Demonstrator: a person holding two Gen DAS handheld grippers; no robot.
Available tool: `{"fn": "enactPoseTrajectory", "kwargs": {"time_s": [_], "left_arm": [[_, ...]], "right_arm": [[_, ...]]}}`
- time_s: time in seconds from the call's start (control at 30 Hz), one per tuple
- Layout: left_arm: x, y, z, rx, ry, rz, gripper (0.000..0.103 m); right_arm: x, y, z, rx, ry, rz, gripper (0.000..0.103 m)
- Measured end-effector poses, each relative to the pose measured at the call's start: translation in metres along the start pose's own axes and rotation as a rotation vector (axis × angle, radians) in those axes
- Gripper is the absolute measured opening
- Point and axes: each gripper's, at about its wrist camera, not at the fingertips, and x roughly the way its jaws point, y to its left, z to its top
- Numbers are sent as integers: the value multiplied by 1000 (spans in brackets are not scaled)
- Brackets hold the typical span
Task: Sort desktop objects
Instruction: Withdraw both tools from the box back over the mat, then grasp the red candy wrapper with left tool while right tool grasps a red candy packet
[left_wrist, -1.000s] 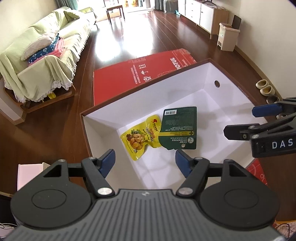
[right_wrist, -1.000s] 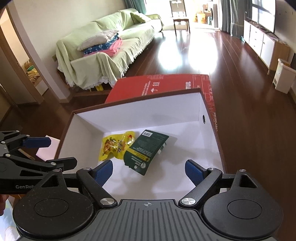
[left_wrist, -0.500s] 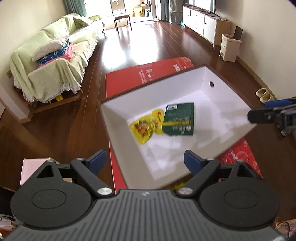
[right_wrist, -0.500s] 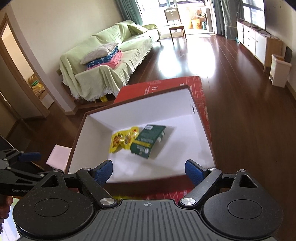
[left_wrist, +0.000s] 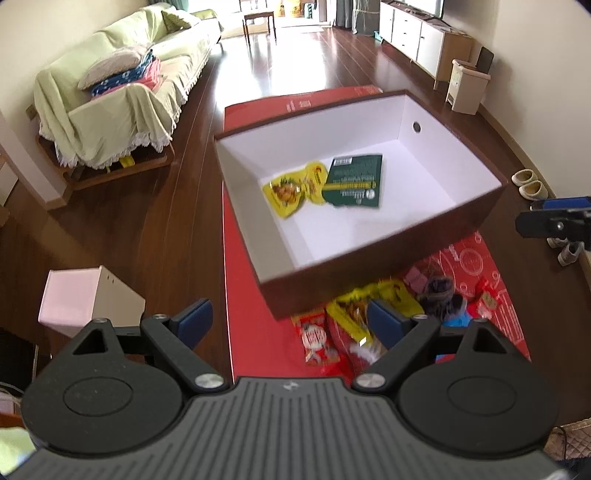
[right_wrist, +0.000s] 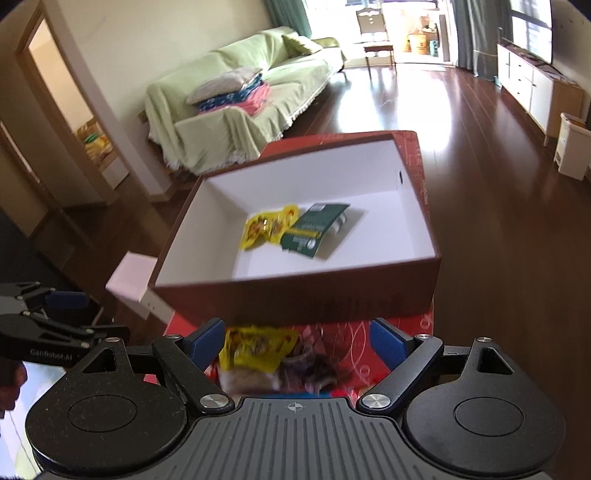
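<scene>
Fingers of both grippers stand spread wide with nothing between them: the left gripper (left_wrist: 286, 319) sits at the bottom of the left wrist view, the right gripper (right_wrist: 297, 338) at the bottom of the right wrist view.

On the red desk (left_wrist: 255, 314) the biggest thing is the brown box (left_wrist: 369, 273) with white inside walls, in the middle of both views. Two things already lie in it, touching each other: a green packet (left_wrist: 354, 181) and, left of it, a yellow snack bag (left_wrist: 291, 186). So I judge the sorting as started but far from finished.

Below the box, in the lower middle of the frame, a small pile waits on the desk: another yellow bag (right_wrist: 258, 347), red packets (left_wrist: 316, 338), something dark purple (left_wrist: 441, 295). The blur hides what exactly they are. These are probably what is left to sort.
</scene>
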Motion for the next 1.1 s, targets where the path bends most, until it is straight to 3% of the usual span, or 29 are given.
{"fn": "enactPoseTrajectory", "kwargs": {"time_s": [0.3, 0.63, 0.83, 1.1], "left_arm": [[5, -3, -31, -24, 65, 3, 89], [23, -8, -53, -46, 131, -28, 88], [38, -15, -61, -45, 183, -77, 88], [54, -24, -65, -22, 229, -71, 88]], "right_arm": [[2, 1, -30, -67, 58, 3, 88], [8, -7, -66, -46, 159, -11, 88], [13, -4, -74, -87, 194, -25, 88], [28, -5, -73, -109, 235, -57, 88]]}}
